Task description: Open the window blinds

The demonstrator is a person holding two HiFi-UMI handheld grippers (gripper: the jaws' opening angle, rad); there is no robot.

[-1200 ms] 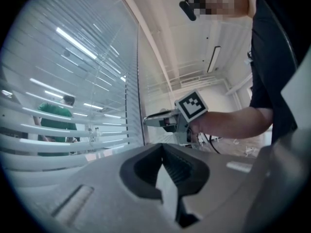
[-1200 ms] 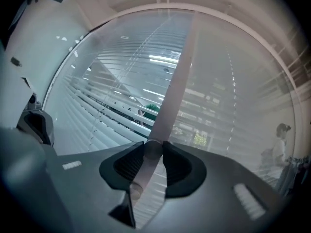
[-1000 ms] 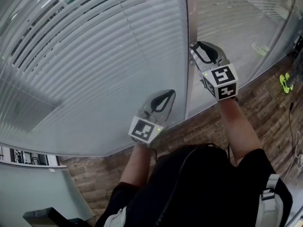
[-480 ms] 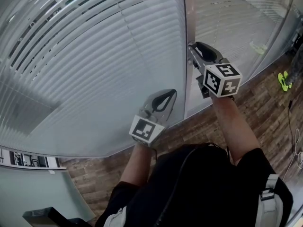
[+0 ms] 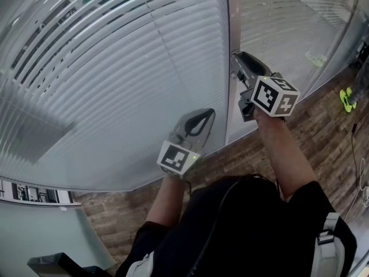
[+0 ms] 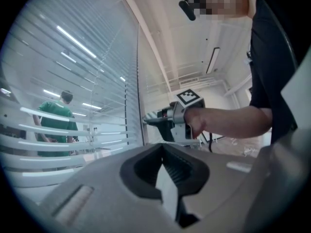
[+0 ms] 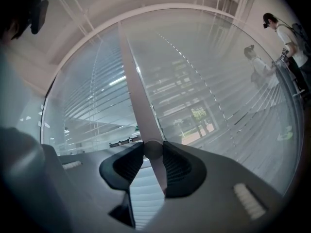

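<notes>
Right gripper [image 7: 153,148] is up at the pale vertical post [image 7: 132,67] that runs down the middle of its view, and its fingers are clamped on a small round knob [image 7: 153,150] sitting on that post, one pad on each side. That knob looks like the tilt control for the blinds [image 5: 115,68], whose slats fill the upper left and centre of the head view, sealed behind glass [image 5: 69,154]. So there's no touching the slats themselves; the knob is the only place to take hold. It should be rigid and light to turn, but it is small, smooth and round, so slipping is the risk. A squeeze square across its widest part, then a steady roll about its axis, ought to do it. The slats look thin and light and should follow easily. Left gripper [image 5: 206,114] hangs lower centre in the head view, close to the glass, fingers closed together on nothing.
</notes>
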